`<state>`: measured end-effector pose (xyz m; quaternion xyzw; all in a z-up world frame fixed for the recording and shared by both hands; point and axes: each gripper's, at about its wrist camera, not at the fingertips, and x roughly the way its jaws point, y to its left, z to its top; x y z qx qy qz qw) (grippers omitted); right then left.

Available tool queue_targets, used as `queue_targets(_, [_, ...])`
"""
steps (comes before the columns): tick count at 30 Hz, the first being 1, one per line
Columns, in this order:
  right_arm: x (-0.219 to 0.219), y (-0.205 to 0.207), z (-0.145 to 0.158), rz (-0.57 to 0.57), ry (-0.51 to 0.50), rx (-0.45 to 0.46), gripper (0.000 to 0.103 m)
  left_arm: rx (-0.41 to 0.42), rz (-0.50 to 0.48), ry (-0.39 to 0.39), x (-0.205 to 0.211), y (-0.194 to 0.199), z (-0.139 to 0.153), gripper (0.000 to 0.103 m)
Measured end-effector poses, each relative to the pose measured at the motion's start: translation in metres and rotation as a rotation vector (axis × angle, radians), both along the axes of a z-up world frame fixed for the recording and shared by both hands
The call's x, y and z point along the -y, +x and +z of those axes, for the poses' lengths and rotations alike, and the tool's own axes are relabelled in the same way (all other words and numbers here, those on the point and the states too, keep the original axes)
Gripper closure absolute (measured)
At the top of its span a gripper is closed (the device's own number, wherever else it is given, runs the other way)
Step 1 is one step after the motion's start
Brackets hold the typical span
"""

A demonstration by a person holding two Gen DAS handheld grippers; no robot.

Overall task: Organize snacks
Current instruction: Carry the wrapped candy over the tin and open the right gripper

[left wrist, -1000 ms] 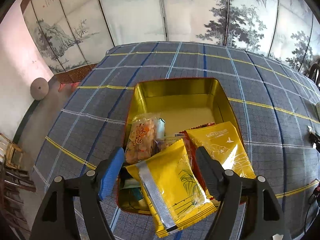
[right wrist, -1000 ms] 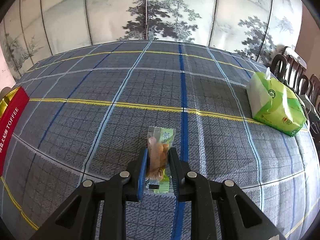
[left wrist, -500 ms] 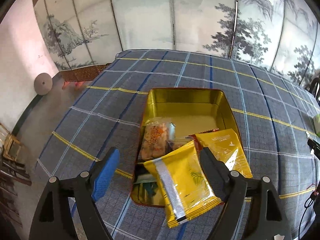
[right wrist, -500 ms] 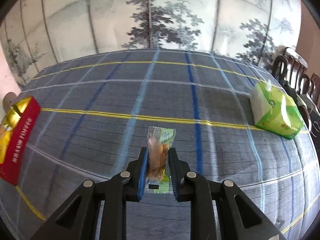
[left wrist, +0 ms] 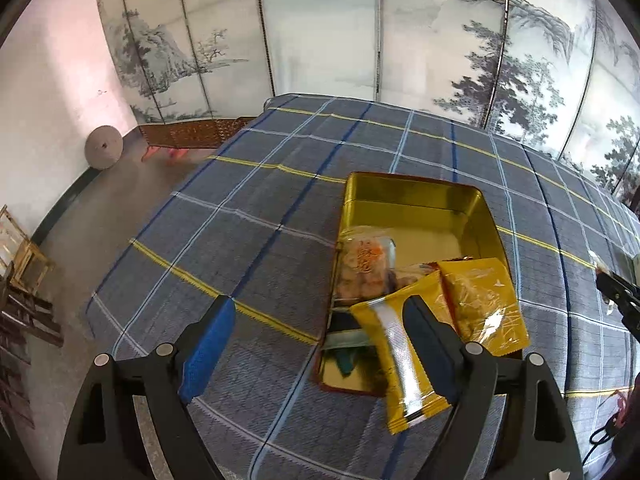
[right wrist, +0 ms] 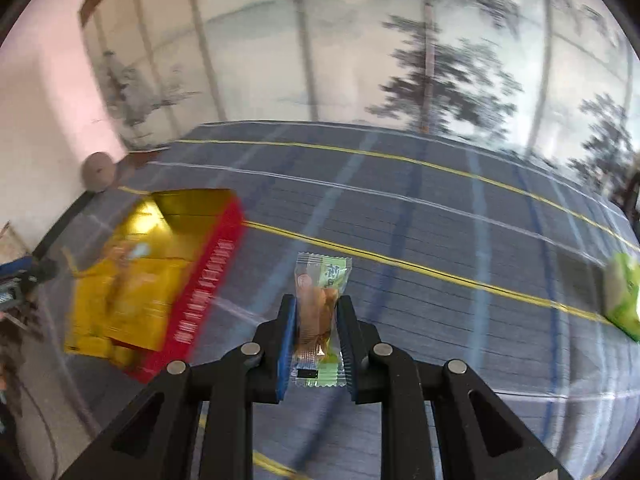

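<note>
Left wrist view. The left gripper (left wrist: 316,320) has its fingers spread wide apart and holds nothing. Its blue-padded finger (left wrist: 208,350) is over the blue plaid tablecloth (left wrist: 256,248); the other finger stands in front of the near end of the tin (left wrist: 416,200). The tin is an open rectangular box with a gold interior and a red outer wall. Its far half is bare gold floor. Its near half holds a clear packet of round golden crackers (left wrist: 362,268) with orange lettering, and beside it, to the right, a yellow snack pack (left wrist: 484,304) that leans over the right wall. A second yellow pack (left wrist: 400,356) with a silver seam down its back overhangs the near wall, its lower end on the cloth. A green item lies low in the near left corner; it is too hidden to identify. A painted folding screen (left wrist: 320,32) stands behind the table.

Right wrist view. The picture is motion-blurred. The tin (right wrist: 208,272) shows at the left, red side wall facing the camera, yellow packs inside. The right gripper (right wrist: 316,344) is clamped on a small candy packet (right wrist: 320,308): clear wrapper with crimped ends, green label at the upper right, brown-orange contents. The packet stands upright between the pads, above the cloth and apart from the tin. A green tissue pack (right wrist: 624,296) sits at the right edge.
</note>
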<state>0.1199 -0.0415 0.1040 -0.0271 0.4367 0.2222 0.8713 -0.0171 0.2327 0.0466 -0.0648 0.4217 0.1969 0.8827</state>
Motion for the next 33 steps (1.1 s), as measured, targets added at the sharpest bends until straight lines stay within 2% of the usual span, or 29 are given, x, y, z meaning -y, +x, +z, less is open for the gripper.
queue_targets(8, [-0.077, -0.02, 0.013, 0.155, 0.049, -0.007, 0.082, -0.013, 0.046, -0.014, -0.022, -0.019, -0.007, 0.02])
queue_targets(14, [-0.109, -0.027, 0.013, 0.21, 0.054, -0.017, 0.082, -0.019, 0.088, -0.023, -0.039, -0.033, -0.01, 0.02])
queue_targets(33, [-0.156, -0.021, 0.0, 0.249, -0.034, -0.046, 0.082, -0.042, 0.139, -0.039, -0.065, -0.052, -0.018, 0.02])
